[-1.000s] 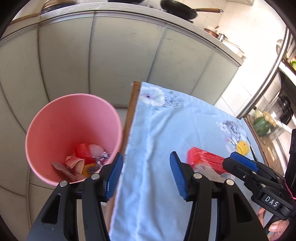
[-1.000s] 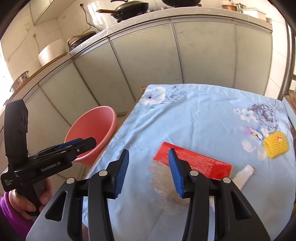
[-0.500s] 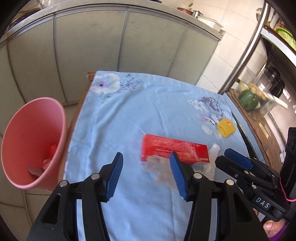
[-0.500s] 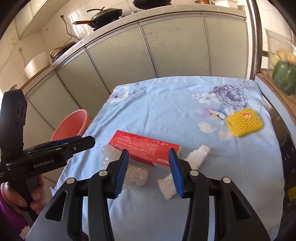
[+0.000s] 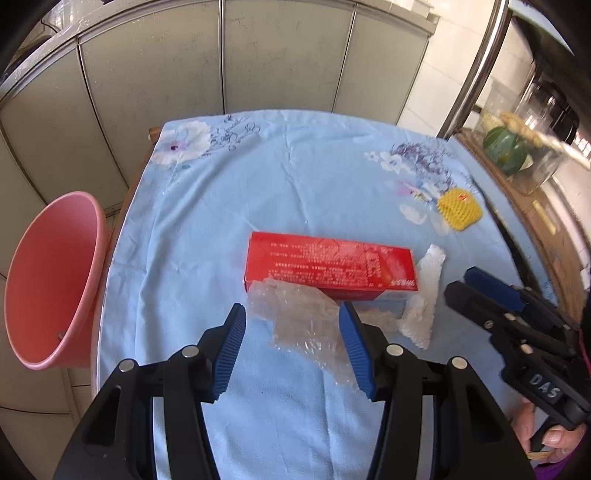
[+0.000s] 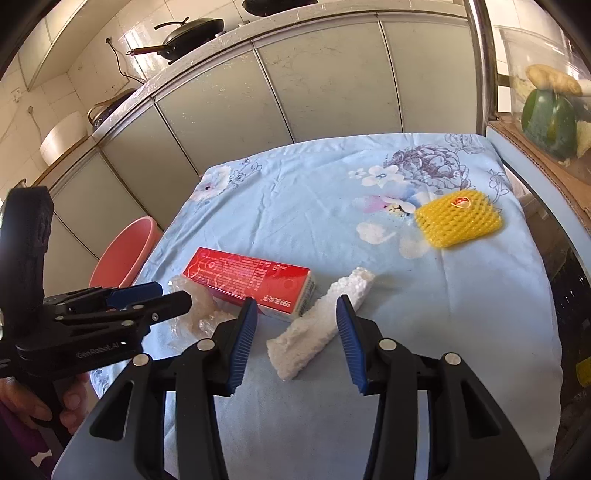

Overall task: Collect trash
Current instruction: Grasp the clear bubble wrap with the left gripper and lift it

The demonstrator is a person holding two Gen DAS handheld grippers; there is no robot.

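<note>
A red carton (image 5: 330,265) (image 6: 251,278) lies in the middle of the blue flowered tablecloth (image 5: 295,184). Crumpled clear plastic wrap (image 5: 303,325) (image 6: 201,314) sits at its near edge, framed by my open left gripper (image 5: 291,343), which hovers above it without touching. A white foam strip (image 6: 317,325) (image 5: 424,295) lies right of the carton, and my open right gripper (image 6: 295,332) hangs over it. A yellow foam net (image 6: 458,221) (image 5: 460,208) rests far right. The pink bin (image 5: 51,280) (image 6: 123,254) stands off the table's left edge.
Grey cabinet doors (image 6: 325,81) run behind the table, with a black pan (image 6: 188,33) on the counter above. To the right a metal pole (image 5: 476,62) and a clear container with a green vegetable (image 6: 550,118) stand on a wooden shelf.
Both grippers swung right from the pink bin and came down over the table. The plastic wrap now sits between the left fingers and the foam strip between the right ones. Jaw widths are unchanged.
</note>
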